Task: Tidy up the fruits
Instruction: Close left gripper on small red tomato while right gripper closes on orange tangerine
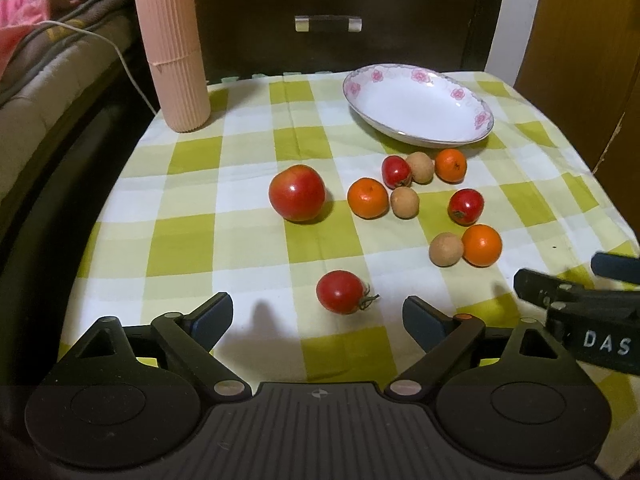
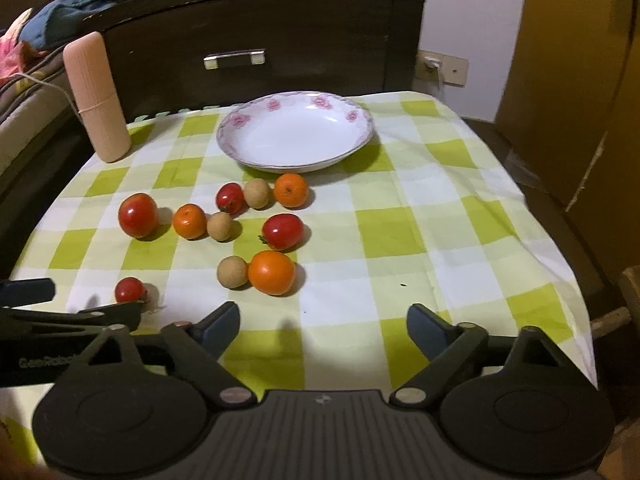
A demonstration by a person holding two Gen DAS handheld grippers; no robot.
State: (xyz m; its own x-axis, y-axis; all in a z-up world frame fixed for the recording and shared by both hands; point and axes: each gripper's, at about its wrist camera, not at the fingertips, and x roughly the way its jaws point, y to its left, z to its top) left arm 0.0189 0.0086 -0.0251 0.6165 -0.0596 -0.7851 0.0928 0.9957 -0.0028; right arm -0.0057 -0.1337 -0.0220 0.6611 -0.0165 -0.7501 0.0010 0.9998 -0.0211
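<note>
The fruits are lying loose on the checked cloth [image 1: 248, 240], all of them short of the plate [image 1: 416, 108], which is sitting empty at the far side. Nearest the grippers is a small tomato [image 1: 341, 292] with its stalk pointing toward the right hand's side; it is lying just ahead of the left gripper [image 1: 318, 316], almost on the line between the two pads, so a short push forward and down would, I think, bring it between them. The left gripper is hanging with its jaws spread wide and nothing in them. Seen from the right wrist, that same tomato is sitting far off to the left, partly hidden behind the left gripper's finger, so the left hand looks the nearer of the two for it. The right gripper [image 2: 323, 330] is also standing apart and empty, and what is lying straight ahead of it is a pair touching each other: an orange [image 2: 272, 273] and a tan fruit [image 2: 233, 272], possibly a longan, though the colour is hard to trust in this light. Beyond them the other oranges, red fruits and a big tomato [image 1: 297, 193] are scattered between the grippers and the plate. A pink ribbed case [image 1: 173, 48] is standing upright at the far left corner, well clear of everything.
</note>
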